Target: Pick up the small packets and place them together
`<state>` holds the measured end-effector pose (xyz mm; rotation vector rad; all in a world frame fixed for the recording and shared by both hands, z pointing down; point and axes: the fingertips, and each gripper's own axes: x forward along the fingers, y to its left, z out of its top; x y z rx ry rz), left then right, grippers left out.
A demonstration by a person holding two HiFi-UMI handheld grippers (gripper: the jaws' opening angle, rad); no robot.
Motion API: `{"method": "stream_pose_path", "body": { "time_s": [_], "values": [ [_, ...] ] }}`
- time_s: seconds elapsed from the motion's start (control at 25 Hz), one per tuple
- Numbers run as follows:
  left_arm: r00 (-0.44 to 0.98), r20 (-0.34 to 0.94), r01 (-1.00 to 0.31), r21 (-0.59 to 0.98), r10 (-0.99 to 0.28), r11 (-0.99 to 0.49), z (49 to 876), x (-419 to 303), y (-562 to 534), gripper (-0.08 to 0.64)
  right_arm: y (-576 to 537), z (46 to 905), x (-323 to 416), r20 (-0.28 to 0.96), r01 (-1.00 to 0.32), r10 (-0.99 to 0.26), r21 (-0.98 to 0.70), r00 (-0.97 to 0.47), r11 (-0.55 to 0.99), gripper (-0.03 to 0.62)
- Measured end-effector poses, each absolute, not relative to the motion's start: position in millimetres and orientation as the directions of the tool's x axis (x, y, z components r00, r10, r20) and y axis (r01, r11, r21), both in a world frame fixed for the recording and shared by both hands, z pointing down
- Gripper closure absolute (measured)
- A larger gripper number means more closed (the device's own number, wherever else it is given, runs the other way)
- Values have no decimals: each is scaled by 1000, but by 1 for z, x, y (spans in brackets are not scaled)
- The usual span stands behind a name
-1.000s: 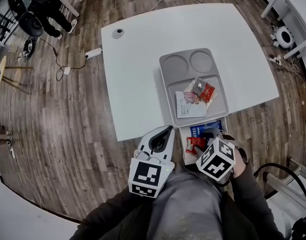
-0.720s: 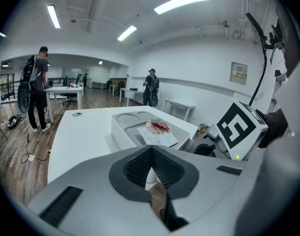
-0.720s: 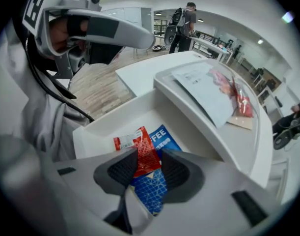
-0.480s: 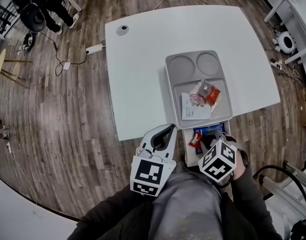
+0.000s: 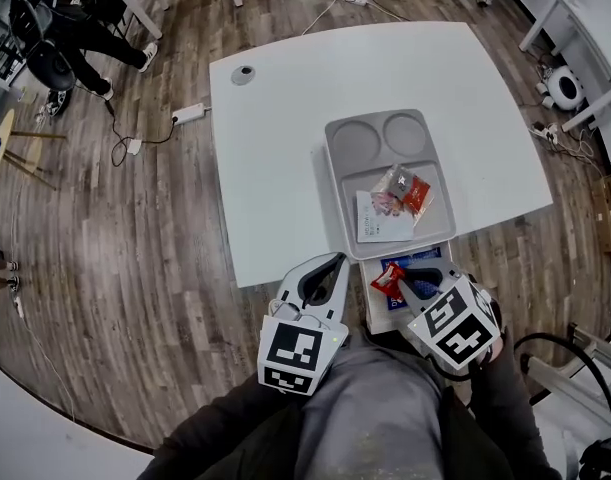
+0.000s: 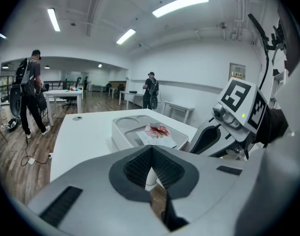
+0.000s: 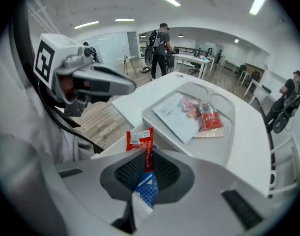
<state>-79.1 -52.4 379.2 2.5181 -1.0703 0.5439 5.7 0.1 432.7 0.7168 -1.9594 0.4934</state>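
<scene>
Your right gripper (image 7: 149, 167), jaws just closing, clamps the red packet (image 7: 140, 140) just off the near edge of the tray (image 5: 333, 173). Other packets (image 5: 402, 190) lie in the tray. Your left gripper (image 6: 150, 167) sits off its near corner, jaws together, empty.

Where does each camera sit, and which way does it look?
Head view: on the head, looking down at table, tray, left gripper, right gripper, lap.
Left gripper view: on that gripper, past its shut, empty jaws toward the tray.
Right gripper view: on that gripper, jaws just closed on red packet, facing tray.
All share the tray.
</scene>
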Motion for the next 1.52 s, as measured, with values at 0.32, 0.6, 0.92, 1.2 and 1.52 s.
{"method": "stream_pose_path", "body": {
  "time_s": [0.32, 0.6, 0.92, 1.2, 1.52],
  "values": [
    [633, 448, -746, 137, -631, -651, 365, -81, -61, 565, -40, 368, 19, 796, -706, -451, 43, -403, 707, 554],
    [614, 454, -765, 141, -646, -629, 369, -88, -73, 565, -102, 349, 23, 753, -721, -550, 149, -361, 677, 554],
    [584, 485, -792, 162, -651, -589, 385, -107, -86, 565, -130, 378, 11, 792, -691, -514, 169, -329, 703, 548],
    [580, 497, -795, 171, -646, -582, 389, -106, -86, 565, -137, 381, 18, 789, -708, -529, 177, -313, 684, 515],
    [584, 485, -792, 164, -652, -588, 384, -106, -81, 565, -136, 356, 39, 739, -767, -619, 229, -264, 600, 515]
  ]
}}
